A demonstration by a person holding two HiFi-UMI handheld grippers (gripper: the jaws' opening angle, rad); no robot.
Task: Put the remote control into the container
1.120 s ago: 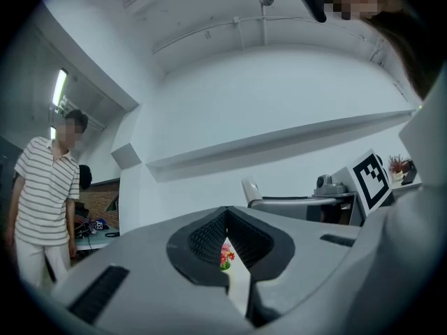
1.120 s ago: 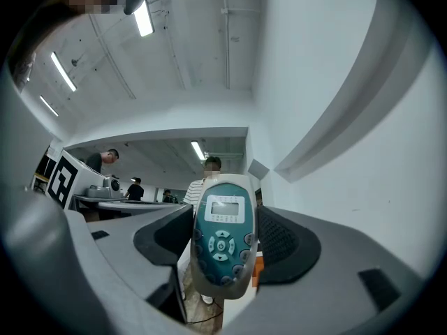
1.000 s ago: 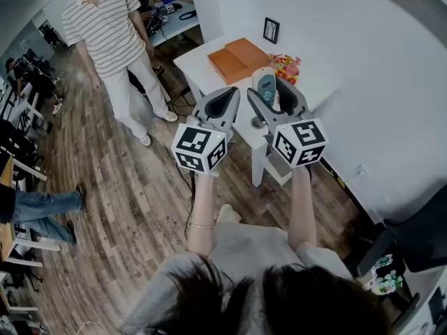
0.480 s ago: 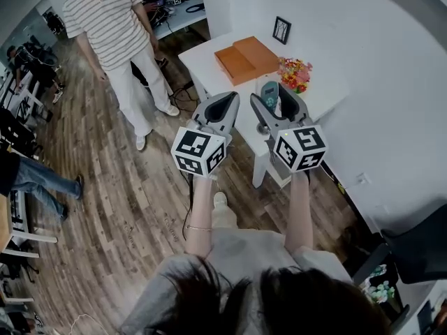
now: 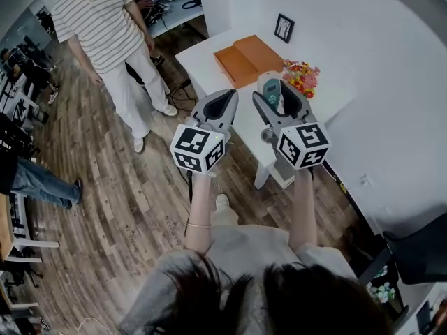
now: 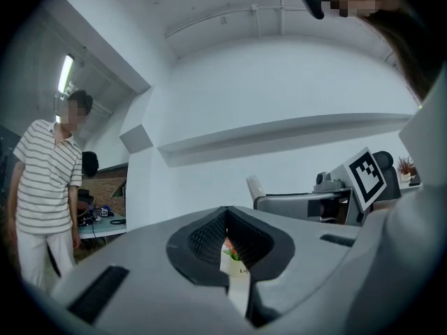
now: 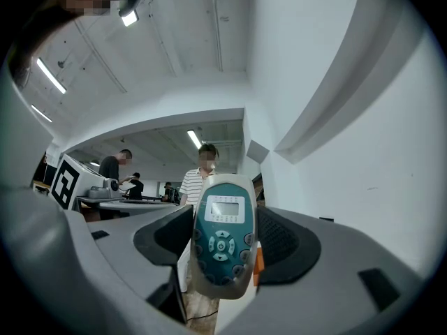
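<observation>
A white remote control [image 7: 222, 239] with a teal face and small screen stands upright between the jaws of my right gripper [image 7: 223, 246], which is shut on it. From the head view the remote control [image 5: 269, 89] sticks out of the right gripper [image 5: 276, 102], held above the white table [image 5: 209, 53]. An orange container [image 5: 244, 60] lies on that table, beyond both grippers. My left gripper [image 5: 218, 108] is raised beside the right one, its jaws closed together with nothing held; in the left gripper view the left gripper [image 6: 227, 239] shows only a thin slit.
A person in a striped shirt [image 5: 105, 26] stands left of the table on the wooden floor. A small framed picture [image 5: 283, 28] and a bunch of flowers [image 5: 302, 77] are at the table's wall side. More people and desks are at the far left.
The view has shifted slightly; the table and orange container sit a little nearer in frame. Both grippers stay raised side by side, the right one still holding the remote.
</observation>
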